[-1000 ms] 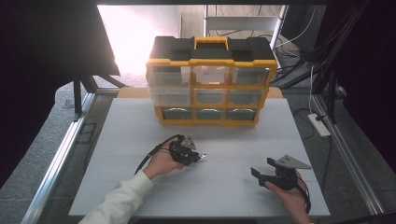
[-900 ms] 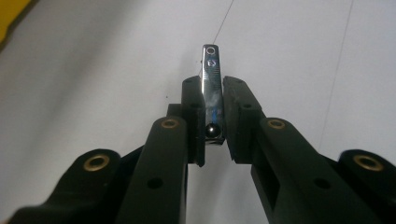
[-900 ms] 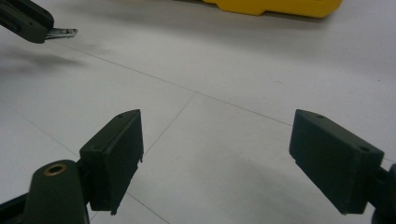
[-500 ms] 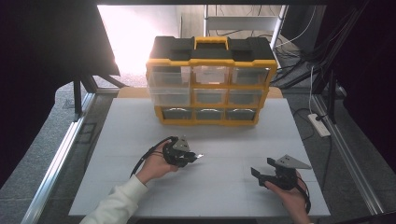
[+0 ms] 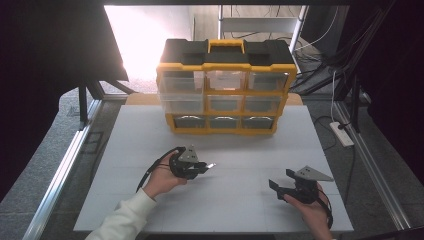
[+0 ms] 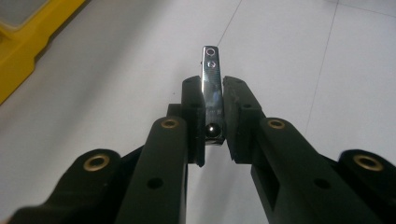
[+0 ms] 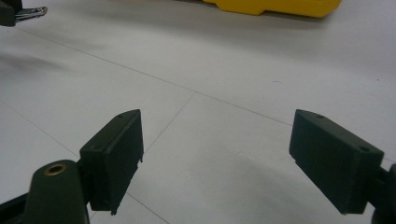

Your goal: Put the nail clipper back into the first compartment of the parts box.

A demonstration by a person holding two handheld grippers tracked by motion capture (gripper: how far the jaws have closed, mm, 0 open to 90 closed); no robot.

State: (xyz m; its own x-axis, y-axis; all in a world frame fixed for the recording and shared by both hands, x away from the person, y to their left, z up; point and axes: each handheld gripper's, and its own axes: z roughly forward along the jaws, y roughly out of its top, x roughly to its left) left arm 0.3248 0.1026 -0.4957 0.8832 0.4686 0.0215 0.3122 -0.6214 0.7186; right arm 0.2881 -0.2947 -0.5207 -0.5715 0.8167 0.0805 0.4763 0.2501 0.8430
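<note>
My left gripper [image 6: 214, 116] pinches a small shiny metal clip [image 6: 211, 84] just above the white table [image 5: 240, 200], so pickup looks done. My right gripper [image 7: 217, 158] waits spread and empty; stowing the clip in the yellow drawer organizer [image 5: 225, 90] seems left.

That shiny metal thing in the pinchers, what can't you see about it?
- Metal piece, left gripper view: the black pads of the left gripper cover its sides.
- High view: too small to tell what it is.
- Right gripper view: the frame's left edge cuts it off.
- Organizer drawers, high view: contents too blurred to make out.
</note>
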